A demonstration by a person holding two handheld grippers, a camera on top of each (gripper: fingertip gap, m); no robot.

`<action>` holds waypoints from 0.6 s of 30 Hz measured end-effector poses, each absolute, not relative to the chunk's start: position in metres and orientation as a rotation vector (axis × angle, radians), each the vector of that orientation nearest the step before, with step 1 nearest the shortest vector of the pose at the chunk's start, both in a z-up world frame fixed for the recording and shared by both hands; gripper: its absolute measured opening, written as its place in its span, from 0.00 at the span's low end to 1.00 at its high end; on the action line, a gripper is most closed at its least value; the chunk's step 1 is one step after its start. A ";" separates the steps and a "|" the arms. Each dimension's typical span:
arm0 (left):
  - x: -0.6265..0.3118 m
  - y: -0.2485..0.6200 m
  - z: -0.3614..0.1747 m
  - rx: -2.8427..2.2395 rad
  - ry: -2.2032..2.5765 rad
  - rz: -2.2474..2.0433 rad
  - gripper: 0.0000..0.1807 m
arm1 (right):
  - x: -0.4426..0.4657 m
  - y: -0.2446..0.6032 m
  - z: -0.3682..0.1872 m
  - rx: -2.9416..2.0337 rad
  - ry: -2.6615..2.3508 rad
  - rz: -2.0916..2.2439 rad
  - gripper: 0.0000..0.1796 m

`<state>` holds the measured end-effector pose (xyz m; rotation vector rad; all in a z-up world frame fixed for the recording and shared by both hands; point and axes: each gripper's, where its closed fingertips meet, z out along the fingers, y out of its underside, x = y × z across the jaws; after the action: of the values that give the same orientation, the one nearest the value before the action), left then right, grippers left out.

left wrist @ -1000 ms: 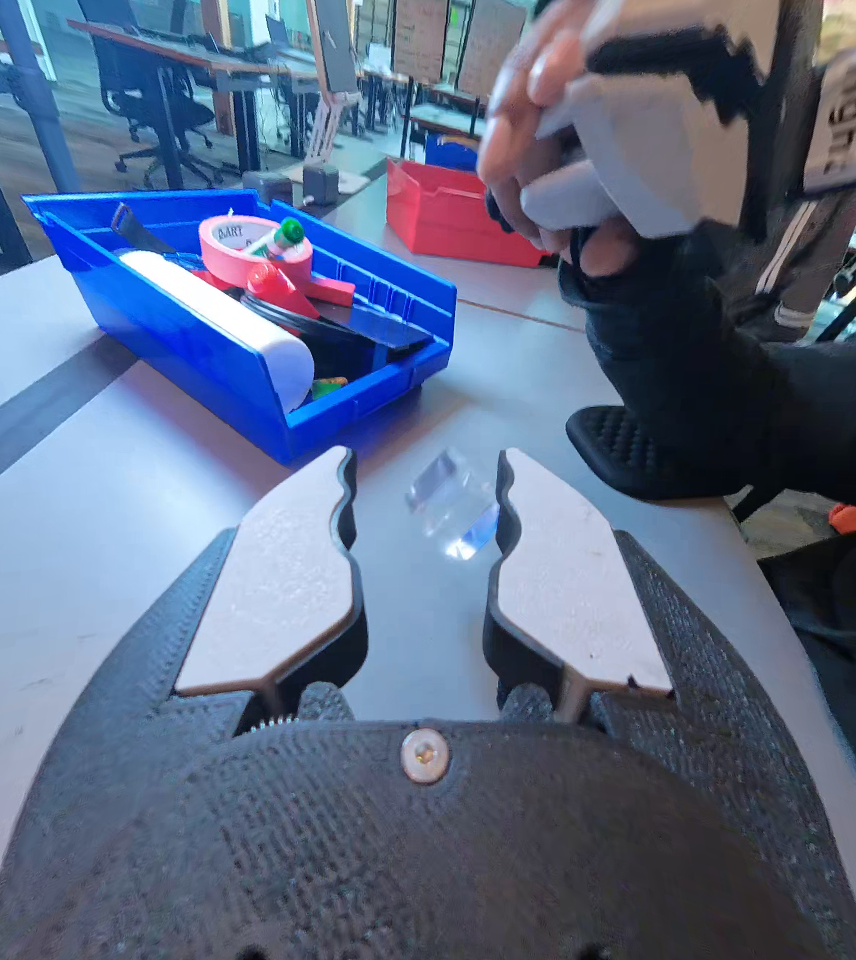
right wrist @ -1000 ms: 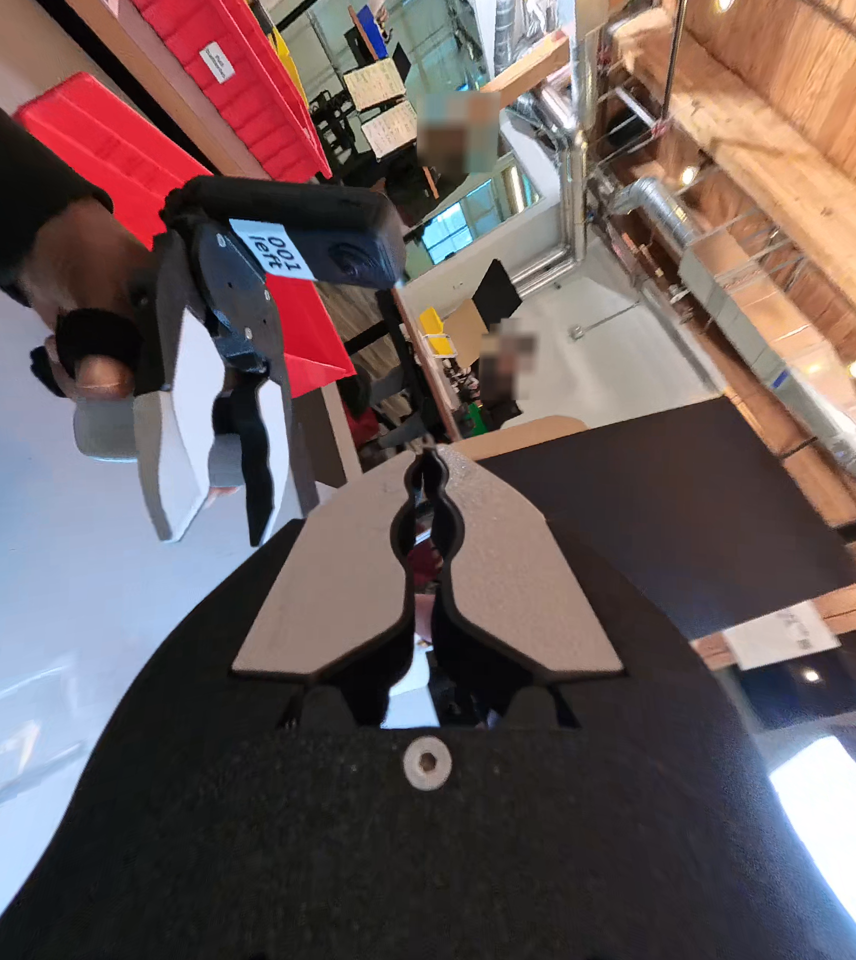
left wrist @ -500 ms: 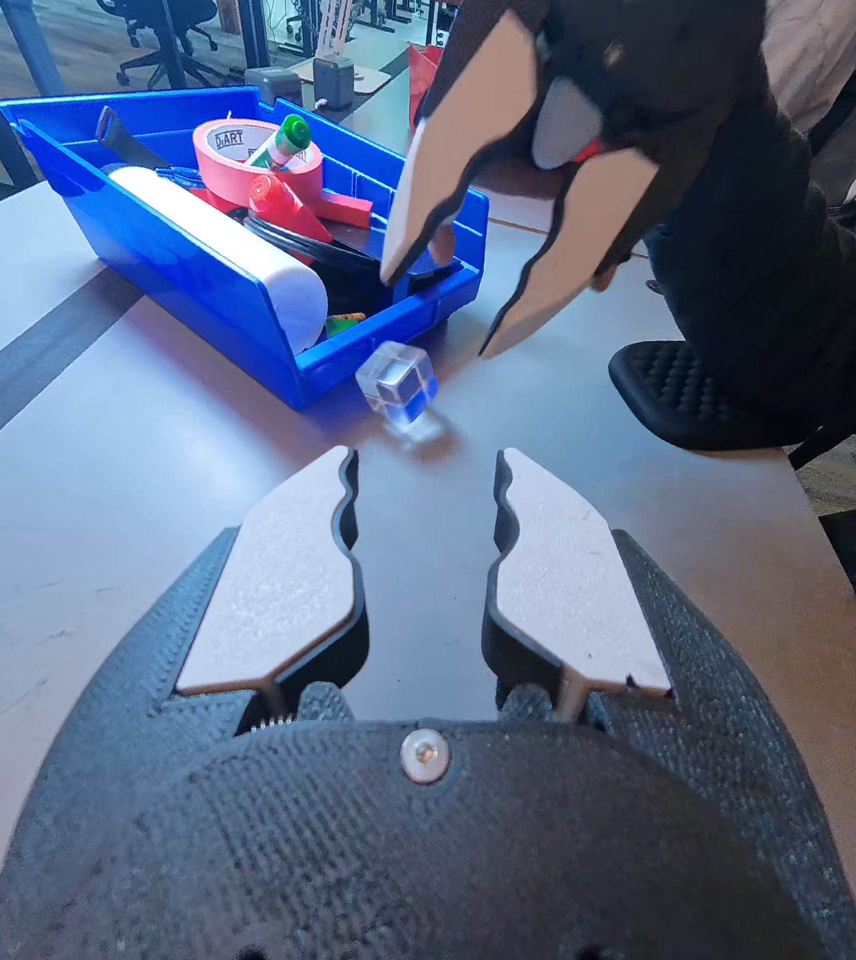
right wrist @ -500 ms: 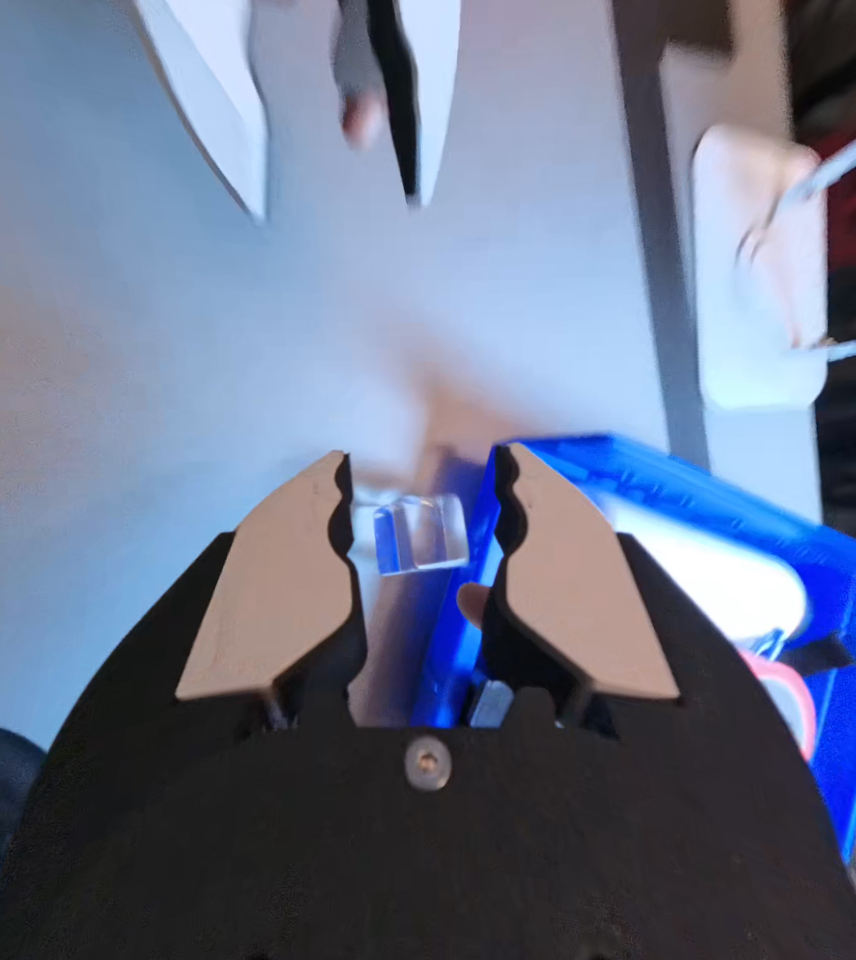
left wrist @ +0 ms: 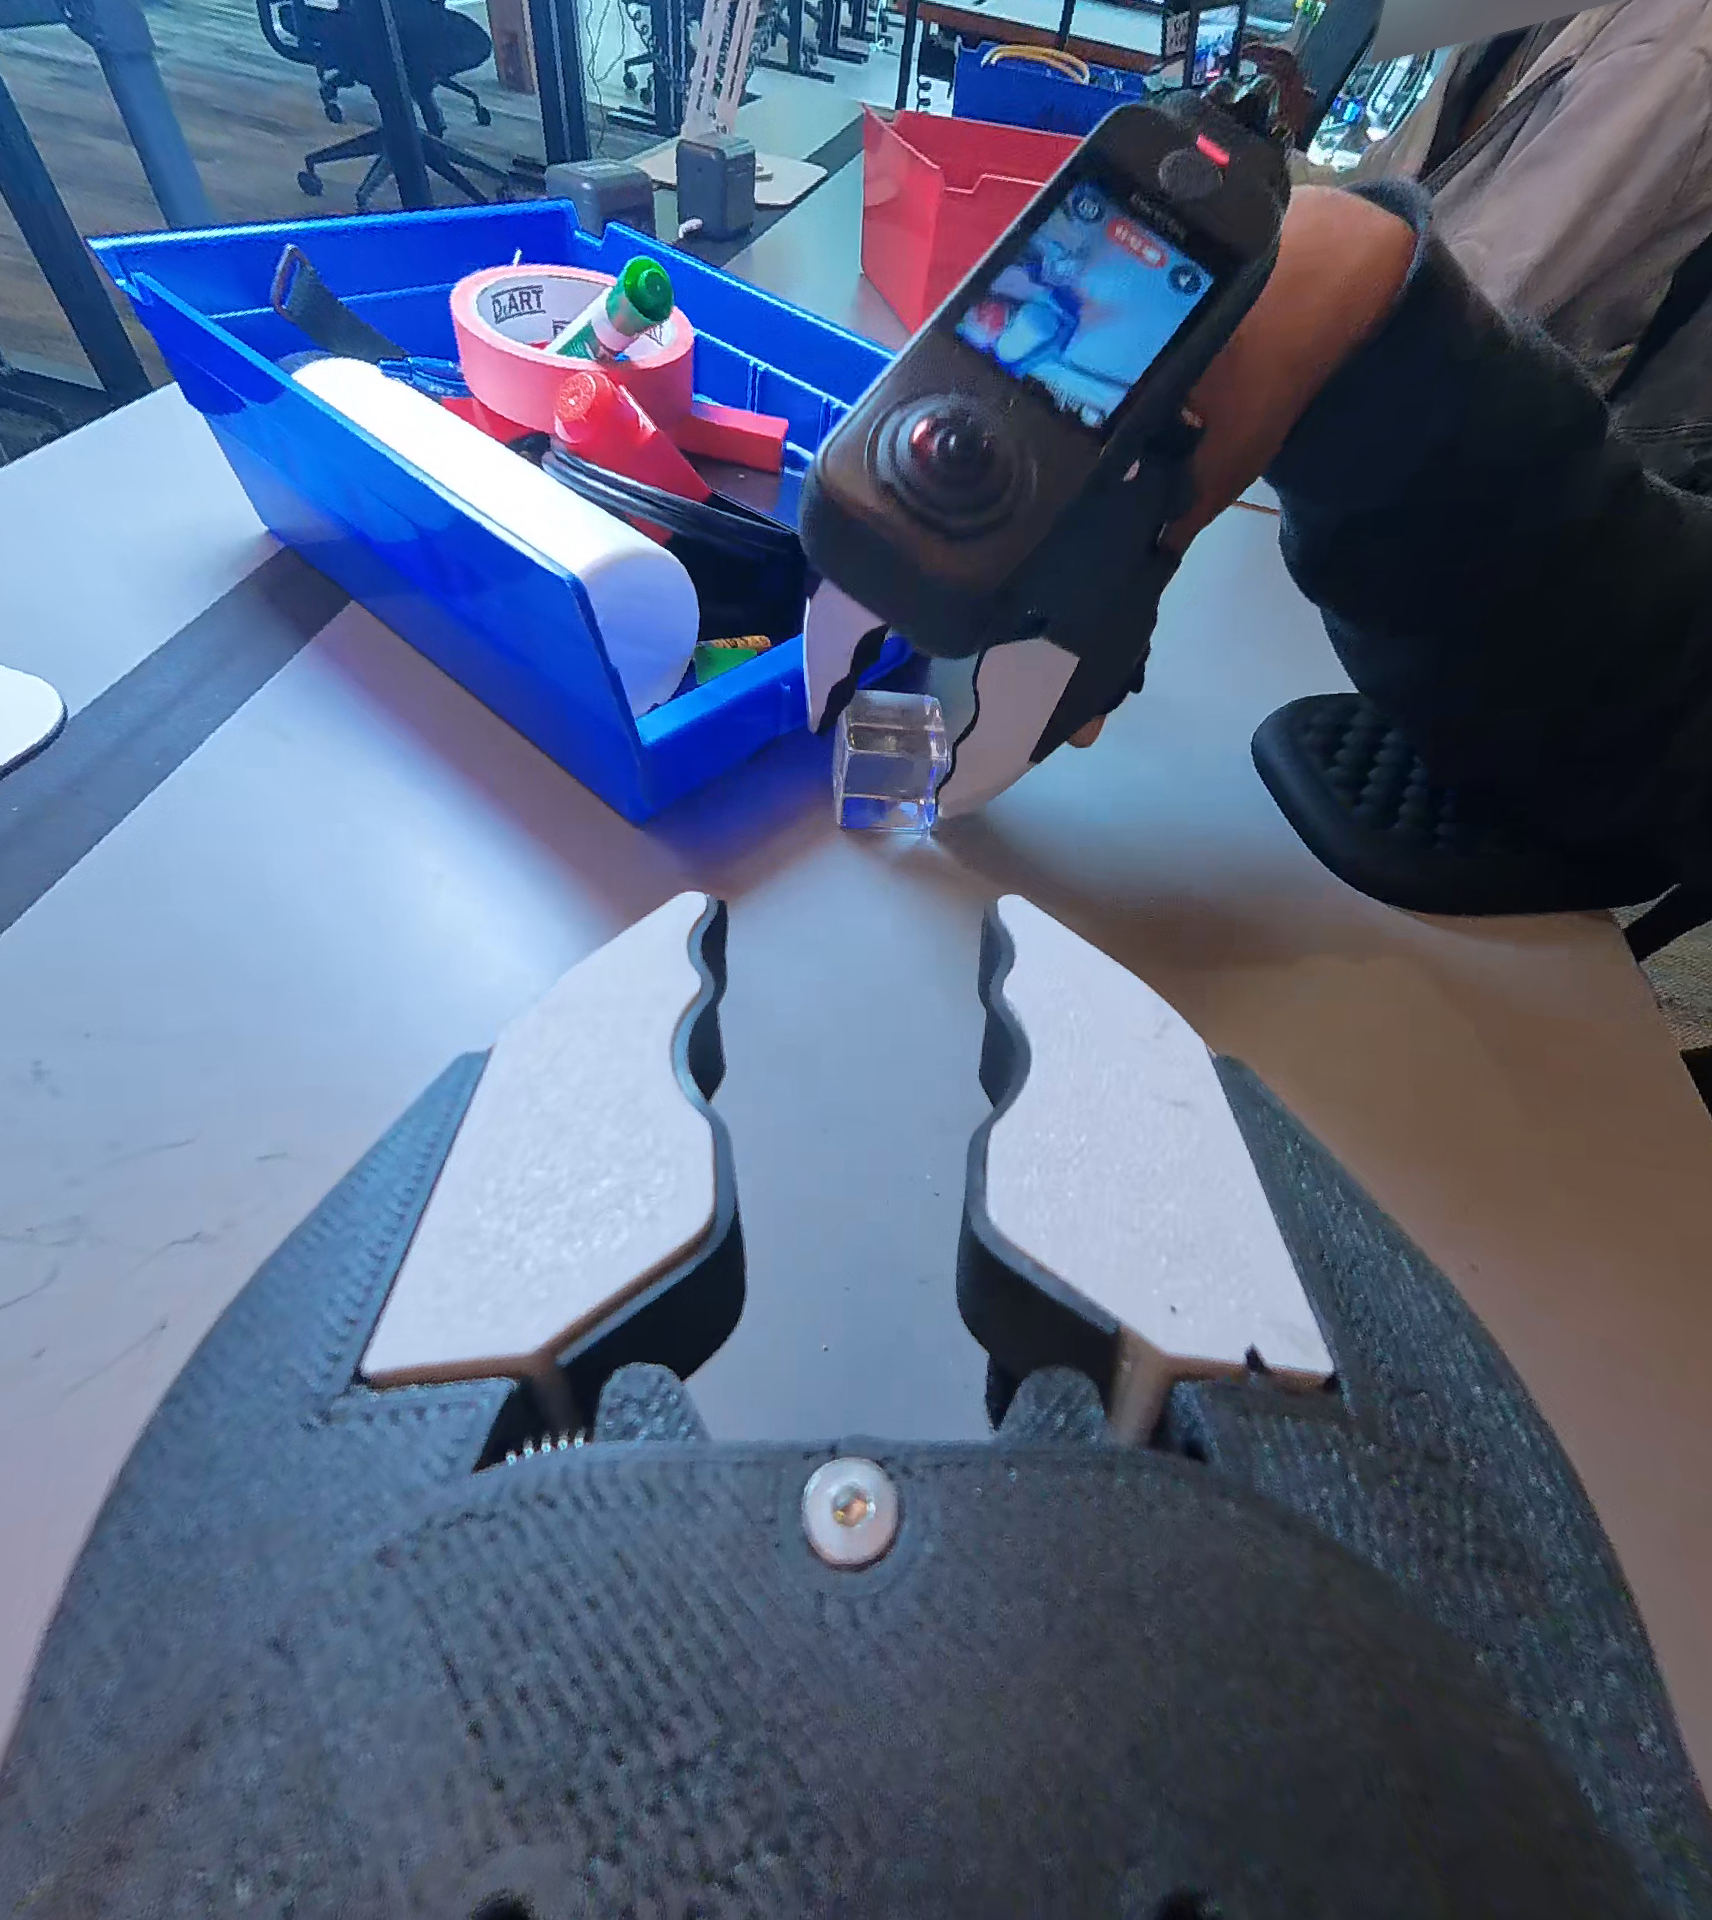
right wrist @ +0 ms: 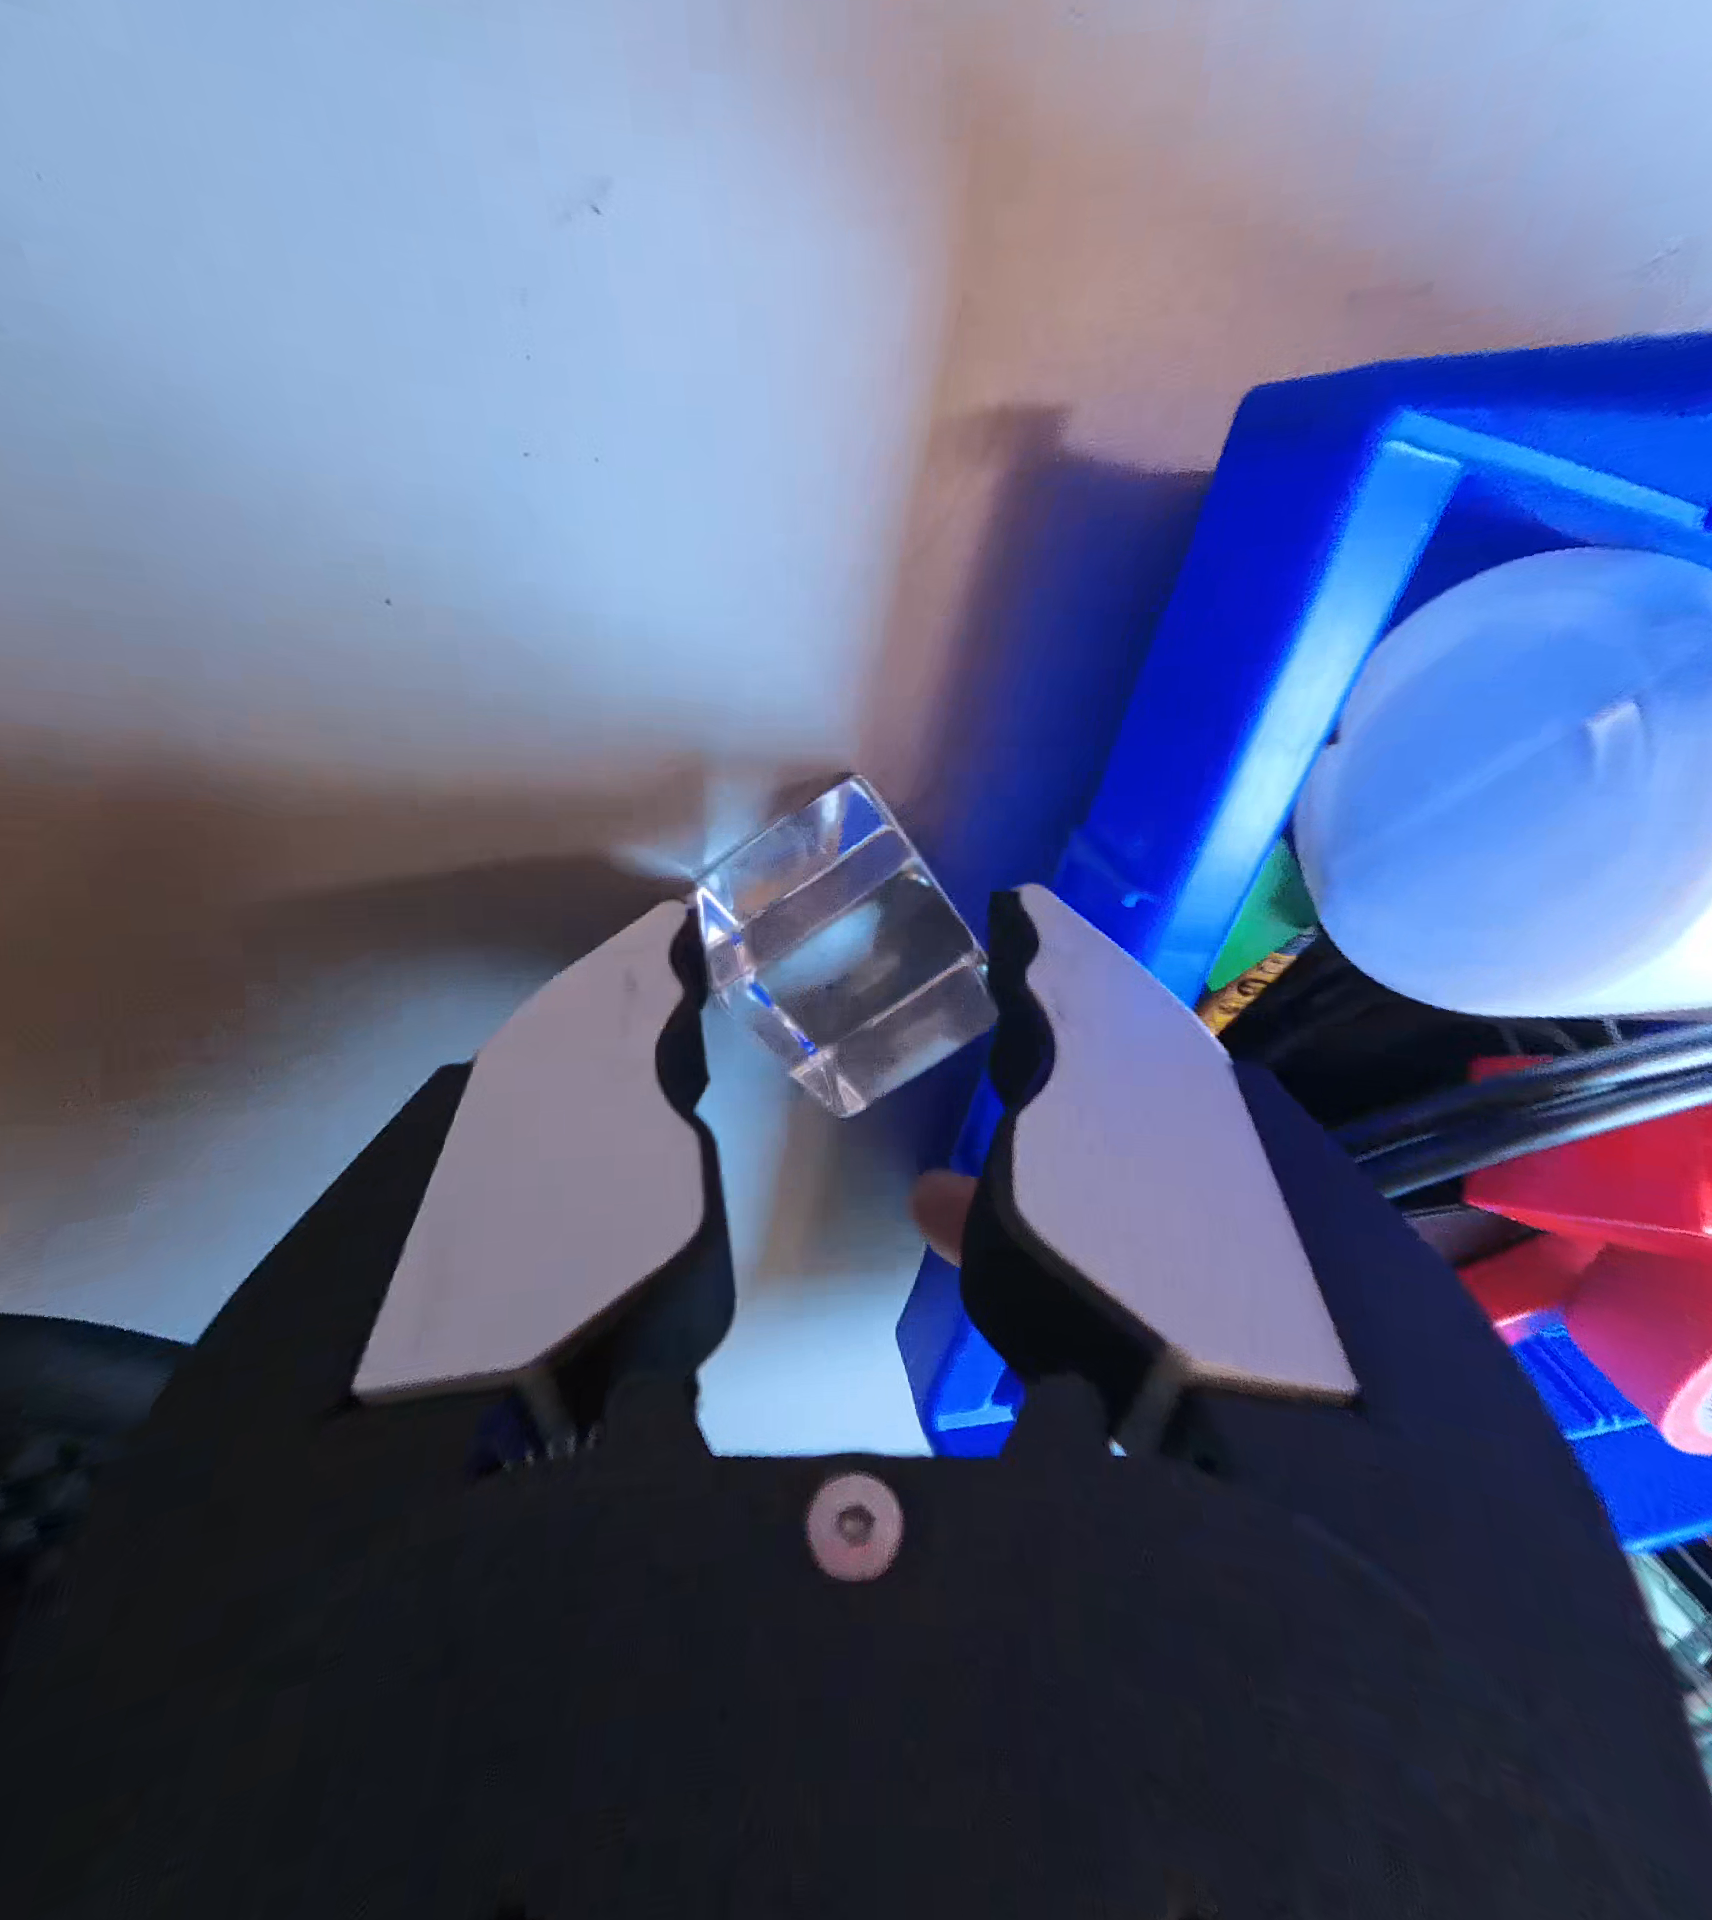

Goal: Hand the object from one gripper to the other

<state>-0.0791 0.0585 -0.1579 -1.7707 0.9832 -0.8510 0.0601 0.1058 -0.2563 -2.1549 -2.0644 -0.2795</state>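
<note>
A clear glass-like cube stands on the grey table, close to the near corner of the blue bin. My right gripper, held by a black-gloved hand, points down over the cube with one finger on each side. In the right wrist view the cube sits between the fingertips of the right gripper; the jaws are open, with a small gap showing beside the cube. My left gripper is open and empty, low over the table, a short way in front of the cube.
The blue bin holds a white roll, pink tape, a green-capped marker and red pieces. A red bin stands behind it. A black textured pad lies at the table's right edge. The tips of one gripper are about 20 cm away from the tips of the other.
The right gripper opened, swung down from above and now straddles the cube. The cube went from between the left fingers to resting by the bin. The left gripper stayed open.
</note>
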 end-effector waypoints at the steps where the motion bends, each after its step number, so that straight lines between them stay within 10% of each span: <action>1: -0.079 0.059 -0.158 -1.771 0.985 -0.844 0.26 | 0.060 0.105 -0.257 -2.156 -2.072 -0.276 0.29; 18: -0.084 0.062 -0.159 -1.766 0.976 -0.825 0.25 | -0.017 0.088 -0.148 -1.572 -1.780 0.575 0.28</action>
<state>-0.0838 0.0619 -0.1589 -1.7659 0.9756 -0.8247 -0.0169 0.0883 -0.1478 -1.5721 -1.7803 0.5748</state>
